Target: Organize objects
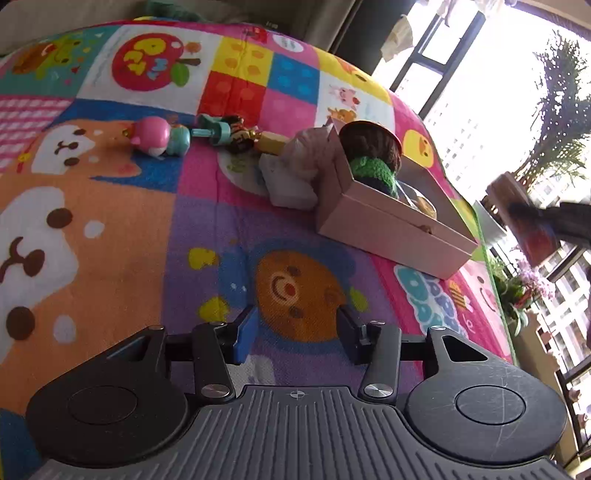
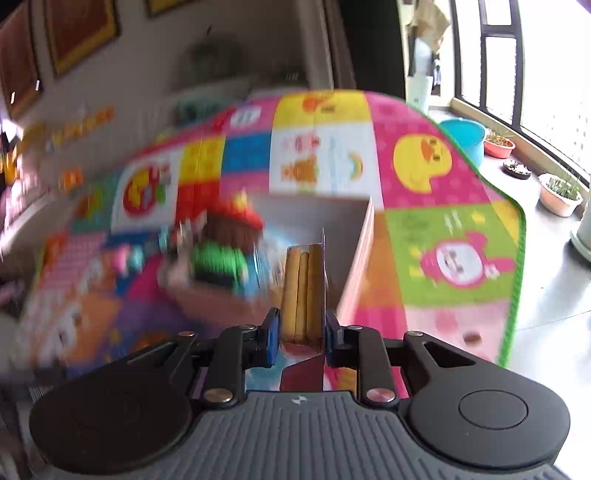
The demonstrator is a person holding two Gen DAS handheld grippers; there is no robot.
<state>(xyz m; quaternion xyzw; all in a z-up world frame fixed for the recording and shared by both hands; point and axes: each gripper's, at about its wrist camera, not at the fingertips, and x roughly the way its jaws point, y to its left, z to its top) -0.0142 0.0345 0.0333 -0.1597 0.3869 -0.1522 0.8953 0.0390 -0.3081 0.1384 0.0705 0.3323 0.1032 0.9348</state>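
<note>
A pink open box (image 1: 384, 221) lies on the colourful play mat (image 1: 147, 229) and holds a brown and green knitted toy (image 1: 373, 155). Left of it lie a white packet (image 1: 288, 181), a small figure (image 1: 240, 134) and a pink and teal toy (image 1: 159, 138). My left gripper (image 1: 297, 334) is open and empty above the mat, short of the box. My right gripper (image 2: 301, 332) is shut on a pack of biscuit sticks (image 2: 303, 288), held above the box (image 2: 354, 254). The knitted toy (image 2: 221, 251) is blurred there.
The mat's green edge (image 2: 517, 258) borders a grey floor with plant pots (image 2: 559, 192) and a blue basin (image 2: 465, 136) by the window. A wall with framed pictures (image 2: 81, 33) stands behind the mat.
</note>
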